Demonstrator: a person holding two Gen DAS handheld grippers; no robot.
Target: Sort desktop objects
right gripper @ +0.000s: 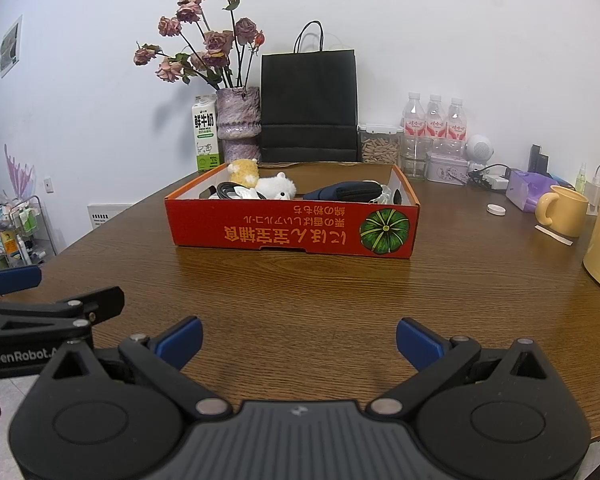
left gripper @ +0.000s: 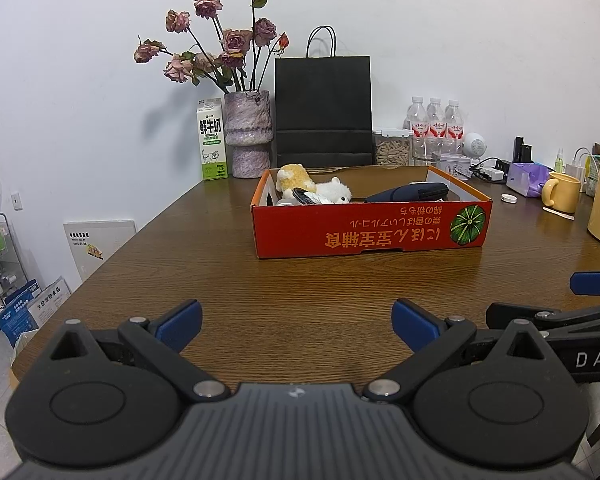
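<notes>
Grippers: your left gripper (left gripper: 296, 320) & right gripper (right gripper: 299, 340), jaws spread wide, empty.
Box: 1 red box (right gripper: 292, 232) mid-table (right gripper: 300, 292), 2 plush toys (right gripper: 260, 184) + 1 dark pouch (right gripper: 344, 191) inside.
Bottles: 3 water bottles (right gripper: 434, 120) by white wall (right gripper: 460, 32).

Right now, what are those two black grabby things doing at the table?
A person holds two tongs, left tongs and right tongs, both open and empty above the wooden table. Nothing is being handled. Ahead sits a red cardboard box already holding a yellow plush toy, a white plush toy and a dark blue pouch.
</notes>
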